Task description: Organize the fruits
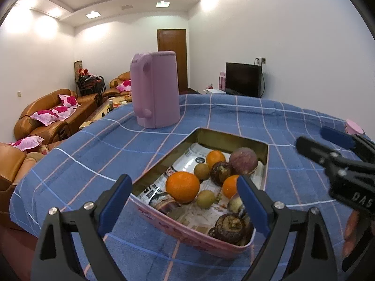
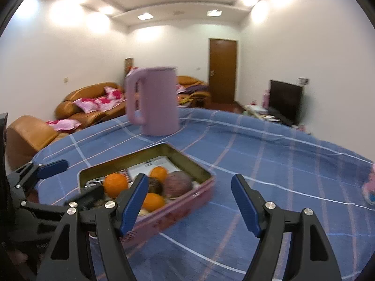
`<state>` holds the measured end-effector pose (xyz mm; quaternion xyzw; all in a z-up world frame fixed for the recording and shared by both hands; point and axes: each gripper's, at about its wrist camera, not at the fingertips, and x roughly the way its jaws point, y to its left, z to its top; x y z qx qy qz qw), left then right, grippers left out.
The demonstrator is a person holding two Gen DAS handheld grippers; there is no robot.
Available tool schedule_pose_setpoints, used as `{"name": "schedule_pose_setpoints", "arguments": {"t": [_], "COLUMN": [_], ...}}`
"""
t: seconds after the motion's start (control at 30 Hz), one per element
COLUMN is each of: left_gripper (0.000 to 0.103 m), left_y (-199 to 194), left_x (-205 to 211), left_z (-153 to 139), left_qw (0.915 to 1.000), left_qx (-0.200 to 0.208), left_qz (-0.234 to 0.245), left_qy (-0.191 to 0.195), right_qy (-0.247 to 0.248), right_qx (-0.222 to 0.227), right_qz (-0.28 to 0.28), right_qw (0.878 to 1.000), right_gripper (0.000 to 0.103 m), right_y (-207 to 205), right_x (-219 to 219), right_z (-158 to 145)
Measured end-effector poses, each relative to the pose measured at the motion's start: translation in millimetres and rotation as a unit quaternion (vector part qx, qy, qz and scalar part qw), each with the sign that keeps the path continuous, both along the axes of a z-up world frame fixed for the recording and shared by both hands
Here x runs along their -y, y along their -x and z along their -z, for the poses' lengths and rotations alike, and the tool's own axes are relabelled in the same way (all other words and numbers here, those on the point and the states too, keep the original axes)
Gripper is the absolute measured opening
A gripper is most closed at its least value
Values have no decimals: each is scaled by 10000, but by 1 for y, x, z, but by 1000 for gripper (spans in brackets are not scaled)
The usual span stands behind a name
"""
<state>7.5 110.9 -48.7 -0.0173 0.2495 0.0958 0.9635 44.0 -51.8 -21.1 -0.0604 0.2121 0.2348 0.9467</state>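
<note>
A pink tin box (image 1: 164, 220) lined with newspaper stands on the blue checked tablecloth. In it lie three oranges (image 1: 182, 187), a round purple fruit (image 1: 243, 161), two dark wrinkled fruits (image 1: 232, 228) and small brown ones (image 1: 205, 199). My left gripper (image 1: 182, 180) hangs open just above the box's near end, with nothing between its pads. My right gripper (image 2: 189, 180) is open and empty to the right of the tin box (image 2: 178, 208), and its left finger overlaps the box in this view. Each gripper shows in the other's view: the right gripper (image 1: 325, 140) and the left gripper (image 2: 68, 182).
A tall pink kettle (image 1: 154, 91) stands on the tablecloth (image 1: 234, 117) behind the box. A small pink object (image 2: 370, 187) sits at the table's right edge. Brown sofas with pink cushions (image 1: 46, 114) and a television (image 1: 243, 79) lie beyond the table.
</note>
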Motion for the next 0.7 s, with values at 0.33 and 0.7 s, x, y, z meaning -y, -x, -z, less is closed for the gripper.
{"name": "schedule_pose_setpoints", "arguments": {"t": [0.33, 0.7], "left_gripper": [97, 97], "left_y": [11, 11], "left_x": [7, 7], "left_z": [-13, -18], "left_qw": [9998, 9998], "left_qx": [182, 209], "left_qz": [8, -19], "left_qy": [-22, -6], "right_qy": [-73, -115], "right_qx": [323, 414], "right_qz": [249, 252], "right_qw": [9991, 9988], "right_gripper": [75, 76], "right_y": [19, 27], "right_x": [18, 22], "right_z": [-16, -20]}}
